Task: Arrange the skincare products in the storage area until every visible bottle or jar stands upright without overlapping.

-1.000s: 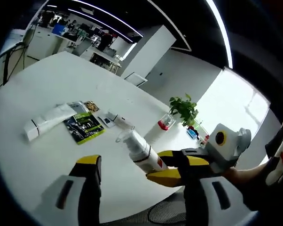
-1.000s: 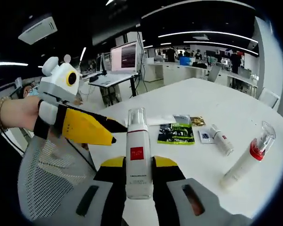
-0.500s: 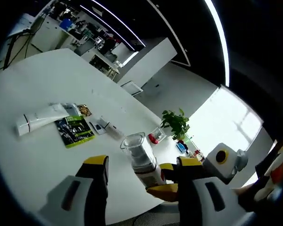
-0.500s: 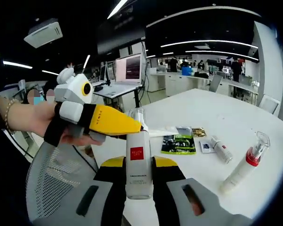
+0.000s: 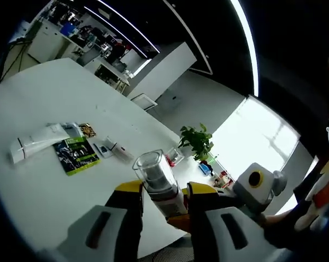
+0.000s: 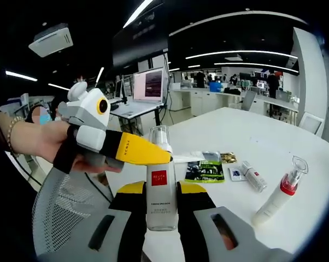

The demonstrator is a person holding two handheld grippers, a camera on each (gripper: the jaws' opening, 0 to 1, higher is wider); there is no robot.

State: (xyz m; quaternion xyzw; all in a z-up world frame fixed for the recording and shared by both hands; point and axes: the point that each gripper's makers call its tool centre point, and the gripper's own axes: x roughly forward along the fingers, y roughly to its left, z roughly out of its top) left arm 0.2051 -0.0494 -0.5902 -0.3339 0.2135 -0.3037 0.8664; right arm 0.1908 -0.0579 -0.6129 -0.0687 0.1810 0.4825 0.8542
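Note:
A tall white pump bottle [image 6: 161, 203] with a red label and clear cap [image 5: 152, 170] is held in the air above the table edge. My right gripper [image 6: 162, 188] is shut on its body. My left gripper [image 5: 164, 190] has its yellow jaws pressed against the bottle's upper part from both sides. In the right gripper view the left gripper [image 6: 162, 154] reaches in from the left onto the neck. On the white table [image 6: 295, 147] lie a red-collared pump bottle [image 6: 278, 195], a small white bottle [image 6: 254, 176] and a white tube [image 5: 36, 143].
A green packet [image 5: 74, 155], a small sachet [image 6: 236, 173] and a gold packet [image 6: 228, 158] lie flat near the tube. A potted plant [image 5: 197, 139] stands at the table's far end. A mesh chair [image 6: 60, 218] sits below the held bottle.
My left gripper's jaws have closed in from wide apart onto the bottle's upper part. The right gripper has kept its hold on the bottle's body.

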